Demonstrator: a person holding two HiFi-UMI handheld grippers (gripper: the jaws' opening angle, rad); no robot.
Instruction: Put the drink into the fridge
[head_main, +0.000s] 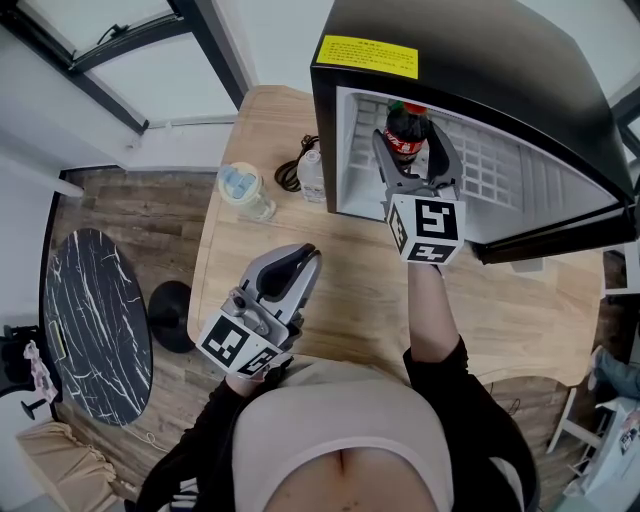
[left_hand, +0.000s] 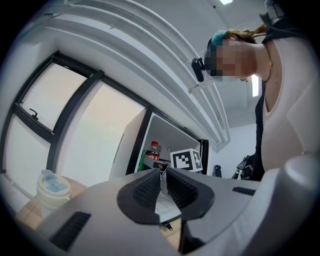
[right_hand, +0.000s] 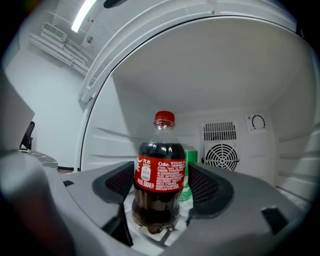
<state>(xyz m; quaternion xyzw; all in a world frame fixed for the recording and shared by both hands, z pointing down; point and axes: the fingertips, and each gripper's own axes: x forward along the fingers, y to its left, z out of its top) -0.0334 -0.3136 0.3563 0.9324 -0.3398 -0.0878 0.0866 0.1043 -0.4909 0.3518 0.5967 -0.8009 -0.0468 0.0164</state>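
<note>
Left gripper (head_main: 300, 258) idles empty, jaws nearly together. Right gripper (head_main: 410, 150) clamps the cola bottle (right_hand: 159, 170) upright inside the fridge (head_main: 480, 60). Placement seems nearly done, and next it likely needs to let go and withdraw.

Left gripper (head_main: 303, 258) and right gripper (head_main: 408, 145): grey moulded plastic bodies, black textured pads (left_hand: 150, 190), white cube with black square markers (head_main: 430, 230). Operator clothing: black long sleeves (head_main: 458, 395), pale beige top (head_main: 340, 435).

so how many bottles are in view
3: a cola bottle between the right tongs at the fridge, a green one behind it, a clear one on the table. Others may be hidden.
</note>
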